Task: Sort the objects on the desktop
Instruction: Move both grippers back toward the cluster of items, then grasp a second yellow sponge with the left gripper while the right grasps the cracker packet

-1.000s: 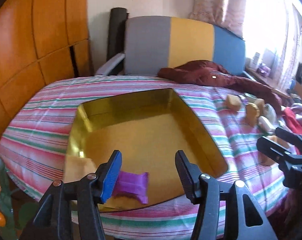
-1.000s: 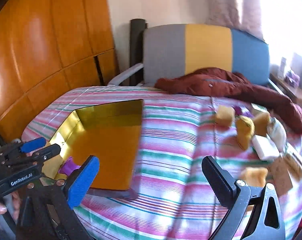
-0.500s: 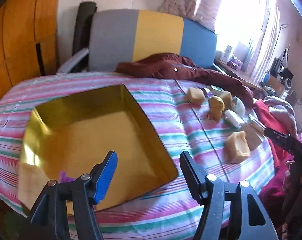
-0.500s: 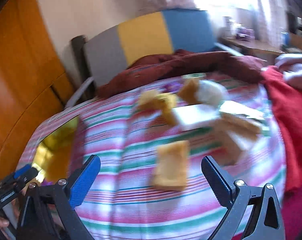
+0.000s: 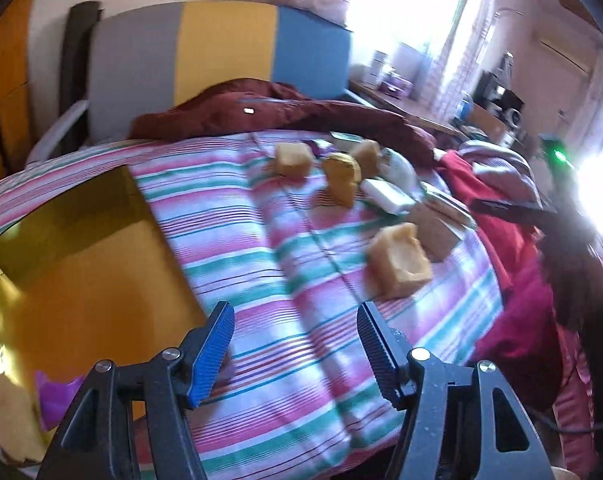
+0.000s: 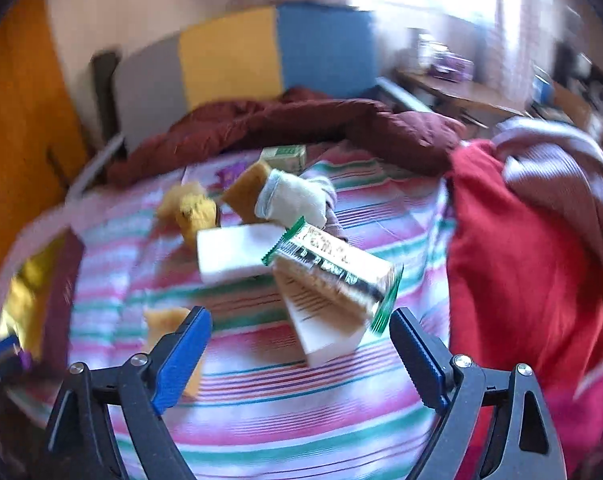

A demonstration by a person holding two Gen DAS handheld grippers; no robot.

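**Both claws off the tray, over the pile on the bed**

Count, left wrist view: one gold tray [image 5: 81, 264] on the striped bedspread [image 5: 261, 240]; one purple item [image 5: 57, 390] in its near corner. Four tan sponge blocks: one alone near the claw [image 5: 399, 266], three farther back in the pile [image 5: 293, 160]. One white block [image 5: 385, 196], one pale sock [image 6: 293, 200], one green-edged snack bar [image 6: 333, 264] lying on a flat card packet [image 6: 321, 320], one small green box [image 6: 283, 156] at the back. A maroon garment [image 5: 281, 114] lies behind, a red one [image 6: 521, 260] at the right.

Left claw [image 5: 295, 354]: jaws spread, easing inward, nothing between them. Right claw [image 6: 301, 354]: wide, closing, empty; the packet lies just ahead.

Change: a second ago the left claw stood over the tray with the purple item at its blue pad; now it is above bare bedspread right of the tray. The right view has swung from the tray to the pile.
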